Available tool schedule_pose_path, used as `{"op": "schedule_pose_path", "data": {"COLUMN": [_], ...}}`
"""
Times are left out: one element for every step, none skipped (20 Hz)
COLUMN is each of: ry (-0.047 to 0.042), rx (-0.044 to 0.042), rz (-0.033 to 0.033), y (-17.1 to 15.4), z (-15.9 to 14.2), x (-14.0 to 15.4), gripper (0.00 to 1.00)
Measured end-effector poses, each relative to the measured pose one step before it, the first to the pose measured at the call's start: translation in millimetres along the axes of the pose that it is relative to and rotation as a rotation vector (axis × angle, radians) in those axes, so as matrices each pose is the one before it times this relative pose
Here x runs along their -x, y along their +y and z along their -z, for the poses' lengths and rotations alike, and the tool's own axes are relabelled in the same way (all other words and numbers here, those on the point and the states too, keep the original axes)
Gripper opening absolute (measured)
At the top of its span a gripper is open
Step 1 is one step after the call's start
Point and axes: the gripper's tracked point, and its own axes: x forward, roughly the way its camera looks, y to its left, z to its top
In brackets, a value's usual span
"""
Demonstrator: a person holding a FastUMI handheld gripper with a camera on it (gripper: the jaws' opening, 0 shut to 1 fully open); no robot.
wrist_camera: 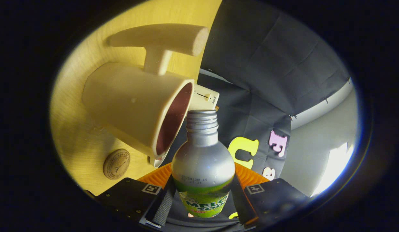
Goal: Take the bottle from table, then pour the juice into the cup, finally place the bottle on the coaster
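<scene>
Bottle (202,161) sat clamped between the gripper (201,201) fingers, tipped, its open mouth just beside the cup (135,103) rim; left lay the coaster (116,163) on the table (73,129). Juice could spill past the rim if the mouth stayed off-centre.

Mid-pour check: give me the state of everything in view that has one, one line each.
hand-held gripper: shut on the bottle, a finger on each side of its body.
bottle: uncapped, held, tipped with its open mouth next to the cup's rim.
cup: standing on the table, open, dark red inside; liquid level cannot be told.
coaster: lying flat on the table beside the cup, nothing on it.
</scene>
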Motion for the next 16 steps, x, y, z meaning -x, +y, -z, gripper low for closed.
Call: {"op": "schedule_pose_path", "data": {"ry": [0.00143,0.00323,0.00444,0.00192,0.00147,0.00233,0.00501,0.00343,0.00679,0.00877,0.00794,0.00937,0.00614,0.01280,0.01586,0.01352], "rx": [-0.04218,-0.04131,-0.04293,-0.04509,-0.04736,-0.05131,-0.05418,-0.05261,-0.04894,-0.04265,-0.04091,-0.04512,-0.05004,-0.05416,-0.05946,-0.05697], "rz": [-0.00359,-0.00375,0.00041,-0.00142,-0.00203,-0.01040,-0.01438,-0.01442,-0.01517,-0.01573,-0.01640,-0.01217,-0.01451,-0.03023,-0.02867,-0.02729], "y": [0.45,0.84,-2.09,-1.56,0.16,1.33,3.43,1.81,0.88,1.12,0.64,0.51,1.07,4.29,4.04,2.95], "z": [1.15,1.88,2.19,0.98,1.85,1.20,0.90,1.68,1.77,2.92,2.20,2.81,2.94,3.43,4.49,2.82], "x": [0.15,0.93,-0.51,-0.41,-0.69,1.13,-0.15,0.99,-0.15,0.10,0.57,1.03,-0.62,-0.58,-0.97,0.71], "gripper": [0.80,0.80,0.80,0.80,0.80,0.80,0.80,0.80,0.80,0.80,0.80,0.80,0.80,0.80,0.80,0.80]}}
